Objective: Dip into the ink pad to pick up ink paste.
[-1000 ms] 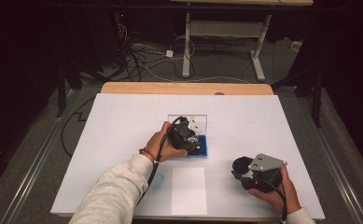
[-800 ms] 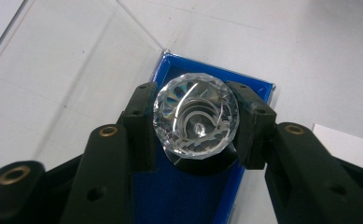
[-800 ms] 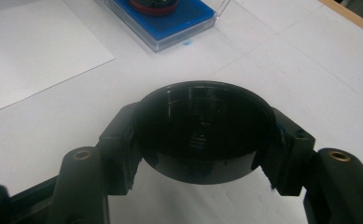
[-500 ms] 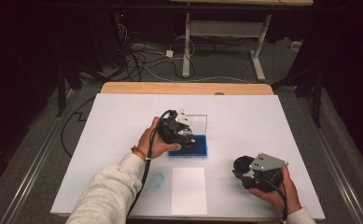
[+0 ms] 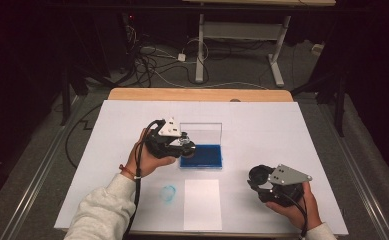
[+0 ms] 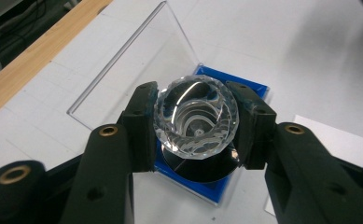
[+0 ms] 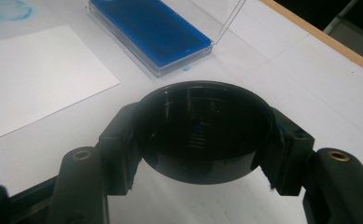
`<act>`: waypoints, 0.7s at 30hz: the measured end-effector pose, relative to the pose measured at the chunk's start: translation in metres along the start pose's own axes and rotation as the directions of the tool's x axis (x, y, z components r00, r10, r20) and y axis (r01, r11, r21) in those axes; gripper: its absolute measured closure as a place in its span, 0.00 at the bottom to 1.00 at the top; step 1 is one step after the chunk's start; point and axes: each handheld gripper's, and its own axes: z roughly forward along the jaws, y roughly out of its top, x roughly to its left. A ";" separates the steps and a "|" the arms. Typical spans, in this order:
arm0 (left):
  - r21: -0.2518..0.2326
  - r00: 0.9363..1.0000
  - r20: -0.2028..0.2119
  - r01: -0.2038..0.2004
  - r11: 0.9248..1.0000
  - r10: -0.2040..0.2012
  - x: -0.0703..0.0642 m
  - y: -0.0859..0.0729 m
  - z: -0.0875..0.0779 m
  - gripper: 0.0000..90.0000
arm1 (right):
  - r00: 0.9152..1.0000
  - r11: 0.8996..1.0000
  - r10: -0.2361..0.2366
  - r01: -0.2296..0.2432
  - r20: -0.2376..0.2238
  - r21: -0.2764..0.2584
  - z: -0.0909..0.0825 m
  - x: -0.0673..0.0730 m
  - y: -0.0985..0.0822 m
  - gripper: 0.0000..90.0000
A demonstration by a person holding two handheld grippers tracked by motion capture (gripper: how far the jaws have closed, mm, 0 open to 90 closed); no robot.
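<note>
My left gripper (image 5: 186, 147) is shut on a round stamp (image 6: 197, 119) with a clear faceted knob and a black base. It hangs over the left edge of a blue ink pad (image 5: 204, 156). The pad lies in a clear case whose lid (image 5: 202, 132) stands open behind it. At the front right, my right gripper (image 5: 260, 178) is shut on a black round cap (image 7: 202, 130), held just above the table. The same blue ink pad (image 7: 151, 28) lies beyond the cap.
A white paper sheet (image 5: 202, 202) lies near the front edge, with a blue ink smudge (image 5: 168, 193) on the white table cover to its left. The wooden table edge (image 5: 197, 94) runs along the back. Cables and a desk frame are on the floor beyond.
My left gripper has lifted the stamp off the ink pad and carried it a little to the left. The right gripper has stayed put with the cap.
</note>
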 end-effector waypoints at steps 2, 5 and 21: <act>-0.004 1.000 0.002 -0.007 1.000 0.007 -0.002 -0.003 -0.004 0.61 | 1.000 1.000 -0.001 0.001 -0.002 0.000 0.000 0.000 0.000 0.43; -0.009 1.000 -0.005 -0.014 1.000 0.013 -0.003 -0.006 -0.011 0.61 | 1.000 1.000 -0.002 0.002 -0.005 -0.004 0.000 0.000 0.001 0.43; -0.041 0.999 -0.037 -0.012 0.999 0.010 -0.009 -0.023 -0.042 0.61 | 1.000 1.000 0.005 -0.005 -0.007 -0.016 -0.004 -0.002 0.001 0.43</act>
